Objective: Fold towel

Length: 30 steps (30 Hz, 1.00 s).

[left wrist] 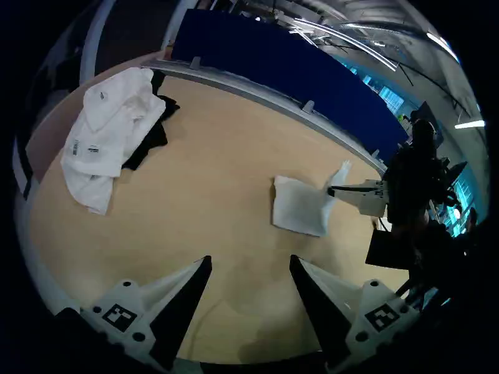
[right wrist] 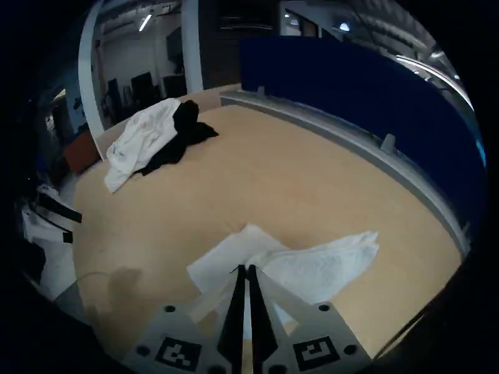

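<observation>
Towel (right wrist: 312, 265), white and small, lies on a light wooden table (right wrist: 280, 181), mostly flat, with 1 edge raised off the surface. Right gripper (right wrist: 247, 268): its 2 fingers are closed together on that raised edge, pinching the fabric between the tips. In the left gripper view the towel sits right of centre, with the pinched corner standing up toward the blue partition (left wrist: 293, 62) that runs along the far edge of the table. Left gripper (left wrist: 249, 258): its 2 fingers are spread wide apart above bare table, holding nothing, well apart from the towel. At the far corner of the table, white cloth (left wrist: 109, 134) lies heaped over black cloth (left wrist: 150, 140). A person (left wrist: 415, 181) stands at the right.
</observation>
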Each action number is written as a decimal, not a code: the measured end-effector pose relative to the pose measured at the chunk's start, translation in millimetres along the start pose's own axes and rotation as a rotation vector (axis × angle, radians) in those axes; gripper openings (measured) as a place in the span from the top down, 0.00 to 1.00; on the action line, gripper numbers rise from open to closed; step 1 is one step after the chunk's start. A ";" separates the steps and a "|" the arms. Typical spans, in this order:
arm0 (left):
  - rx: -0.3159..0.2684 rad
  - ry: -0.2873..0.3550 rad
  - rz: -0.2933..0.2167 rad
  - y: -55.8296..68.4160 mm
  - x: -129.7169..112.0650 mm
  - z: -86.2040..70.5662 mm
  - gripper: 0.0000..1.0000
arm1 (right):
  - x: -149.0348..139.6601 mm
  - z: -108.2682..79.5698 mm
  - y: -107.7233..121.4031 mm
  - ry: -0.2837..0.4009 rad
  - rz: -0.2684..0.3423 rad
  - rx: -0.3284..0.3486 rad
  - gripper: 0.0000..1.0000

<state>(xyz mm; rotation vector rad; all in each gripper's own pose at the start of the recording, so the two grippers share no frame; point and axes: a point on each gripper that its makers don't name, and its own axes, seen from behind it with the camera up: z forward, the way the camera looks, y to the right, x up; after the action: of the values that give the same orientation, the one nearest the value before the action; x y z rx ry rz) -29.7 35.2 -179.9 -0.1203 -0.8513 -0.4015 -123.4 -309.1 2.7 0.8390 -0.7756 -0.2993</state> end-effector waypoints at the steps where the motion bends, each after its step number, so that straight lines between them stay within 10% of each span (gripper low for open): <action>1: 0.004 0.002 -0.006 -2.3 -0.7 -1.7 0.07 | -2.1 7.3 -6.4 -0.007 -0.004 0.012 0.96; 11: 0.035 0.013 -0.048 -16.6 -6.8 -10.4 0.08 | -43.4 62.6 -46.8 -0.091 0.013 0.113 0.96; 21: 0.026 0.009 -0.037 -12.4 -2.5 -4.4 0.08 | -36.7 51.5 -45.3 -0.068 0.050 0.152 0.90; 30: 0.020 0.008 -0.023 -10.1 2.1 -2.0 0.08 | -27.6 34.2 -37.8 -0.017 0.055 0.131 0.24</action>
<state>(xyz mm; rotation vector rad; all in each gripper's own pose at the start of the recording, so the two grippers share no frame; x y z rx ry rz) -31.0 24.8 -180.2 -0.0900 -0.8492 -0.4145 -165.0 -338.1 -25.4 0.9373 -0.8398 -0.2087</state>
